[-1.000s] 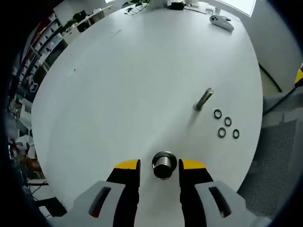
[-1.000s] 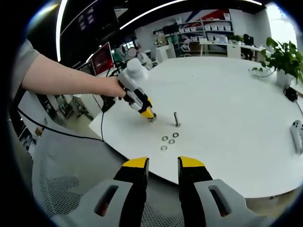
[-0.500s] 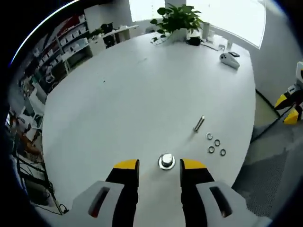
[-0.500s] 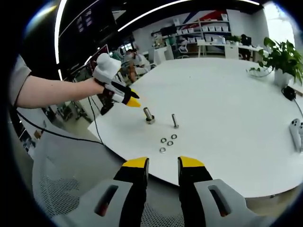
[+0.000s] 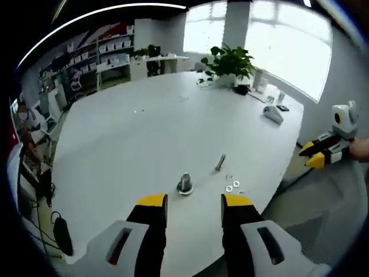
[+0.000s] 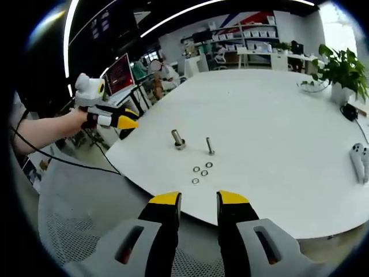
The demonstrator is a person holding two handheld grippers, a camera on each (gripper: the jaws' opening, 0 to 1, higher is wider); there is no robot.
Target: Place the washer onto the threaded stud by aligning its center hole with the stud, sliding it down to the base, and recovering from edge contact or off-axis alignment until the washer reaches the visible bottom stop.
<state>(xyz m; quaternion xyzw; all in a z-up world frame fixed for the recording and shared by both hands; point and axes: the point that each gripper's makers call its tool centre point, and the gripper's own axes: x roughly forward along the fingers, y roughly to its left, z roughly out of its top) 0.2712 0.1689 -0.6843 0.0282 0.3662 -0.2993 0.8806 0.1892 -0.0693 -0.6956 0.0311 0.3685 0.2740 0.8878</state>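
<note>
Right now both tongs hang off the near edge of the bench, away from the work. In the right gripper view, the right tongs [image 6: 198, 203] stand with a narrow gap between their yellow tips and nothing in it, over a mesh chair [image 6: 81, 231]. In the left gripper view, the left tongs [image 5: 188, 206] are likewise parted and empty; from the right gripper view they [image 6: 128, 122] show at the left, held in a hand [image 6: 81, 118] well clear of the bench.

Just past the bench [image 6: 277, 115] edge lie the washers [image 6: 199, 172], four small rings in a loose cluster, flat on the white top. Beyond them stands the slim threaded stud [image 6: 210, 145], upright and bare, with no washer on it. To its left sits a thicker bolt-like piece [image 6: 177, 139] on a wider base, leaning a little. In the left gripper view, the same group reads as the thick piece [image 5: 184, 183] nearest, the stud [image 5: 220, 162] tilted by the lens, and the washers [image 5: 233, 184] beside it.

By my judgement, the step in hand is to come in and pick one washer. It lies flat, so the tongs should come down steeply and pinch one edge, taking the ring farthest from its neighbours so the others are not dragged. Grip by the rim, leaving the hole open. Carry it level over the stud's tip before lowering; if the edge catches, lift and re-centre rather than push.

Far off are a potted plant [image 6: 341, 72] and a white controller [image 6: 360, 158].
</note>
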